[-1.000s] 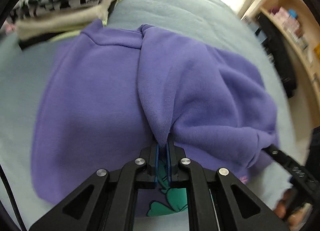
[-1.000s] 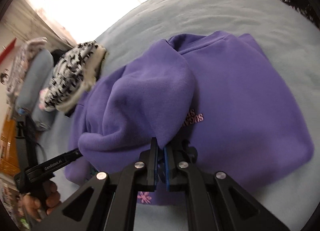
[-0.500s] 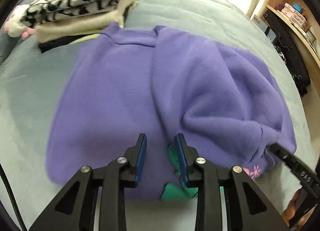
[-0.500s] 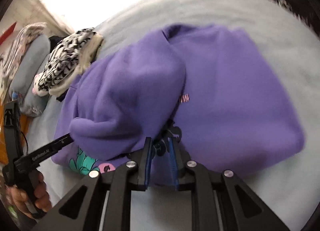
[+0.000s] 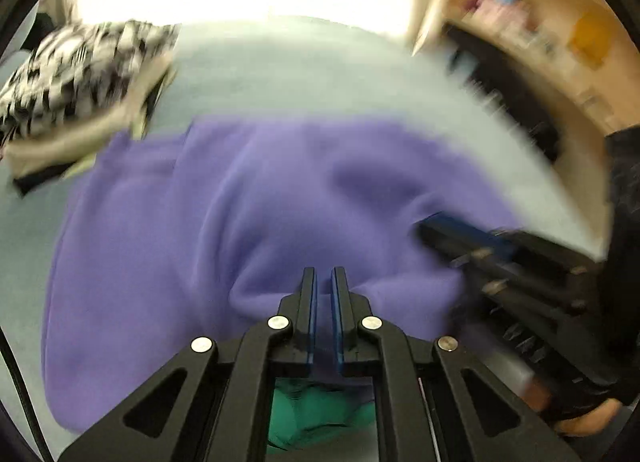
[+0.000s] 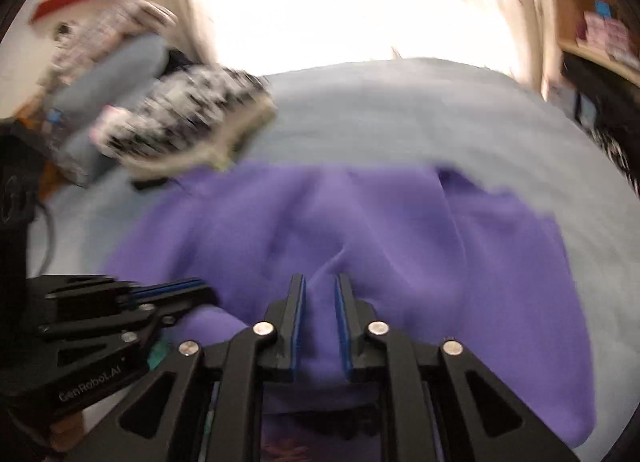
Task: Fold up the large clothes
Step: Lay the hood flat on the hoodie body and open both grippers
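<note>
My left gripper (image 5: 323, 278) is pinched on a fold of the purple sweatshirt (image 5: 248, 197), which is spread on the pale blue bed (image 5: 304, 73). My right gripper (image 6: 320, 286), at three o'clock, is closing around another fold.

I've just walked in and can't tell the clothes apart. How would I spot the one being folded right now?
Look at the pale blue bed. The big purple sweatshirt lies spread across its middle, with both black grippers at its near edge. Unlike the small stack of folded clothes beyond it, topped by a black-and-white pattern, it is one plain purple, rumpled and much larger.
</note>
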Demonstrator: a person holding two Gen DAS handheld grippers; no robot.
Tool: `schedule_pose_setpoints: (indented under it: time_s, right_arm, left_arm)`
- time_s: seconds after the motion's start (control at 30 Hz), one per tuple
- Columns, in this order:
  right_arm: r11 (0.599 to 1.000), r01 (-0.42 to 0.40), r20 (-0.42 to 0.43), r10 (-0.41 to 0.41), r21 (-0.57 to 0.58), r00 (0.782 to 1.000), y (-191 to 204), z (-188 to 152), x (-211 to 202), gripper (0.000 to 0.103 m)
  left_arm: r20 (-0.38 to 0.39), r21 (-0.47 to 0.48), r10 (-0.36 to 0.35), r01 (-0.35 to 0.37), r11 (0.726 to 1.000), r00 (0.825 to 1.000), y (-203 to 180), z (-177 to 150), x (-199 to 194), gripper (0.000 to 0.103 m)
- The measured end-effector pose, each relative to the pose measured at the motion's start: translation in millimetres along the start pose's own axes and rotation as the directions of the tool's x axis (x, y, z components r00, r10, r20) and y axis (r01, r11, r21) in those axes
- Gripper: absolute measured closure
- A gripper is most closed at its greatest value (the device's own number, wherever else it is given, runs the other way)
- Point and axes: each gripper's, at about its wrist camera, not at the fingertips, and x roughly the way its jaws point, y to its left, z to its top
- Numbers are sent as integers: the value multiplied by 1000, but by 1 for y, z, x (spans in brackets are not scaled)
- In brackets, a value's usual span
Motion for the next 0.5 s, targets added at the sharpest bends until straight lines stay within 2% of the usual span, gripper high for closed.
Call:
schedule_pose_setpoints:
  time_s: [0.03,0.07,0.13,0.37,0.5]
  right_arm:
    - [1000,4,-36,-3,18,999,-7,-7,10,95]
    - [999,-24,-52,26,45,998,-14,-17,18,95]
    - [996,-50,-26,51,68,998,-19,-26,14,95]
    - [993,-62,-37,66,100,997,-19,-25,10,95]
    - [981,-103,-23,109,166,994,-20,-17,-3,91]
  left_arm:
    - [-49,-17,12,-13,1000,999,6,-4,13,99]
    - [-52,-48,-21,19,999,998,14,-9,20,99]
    - [-41,-63,-48,45,997,998,19,-11,18,99]
    - [-34,-73,-42,40,997,999,19,-10,18,99]
    - [-27,-129,-63,59,990,998,26,-5,16,99]
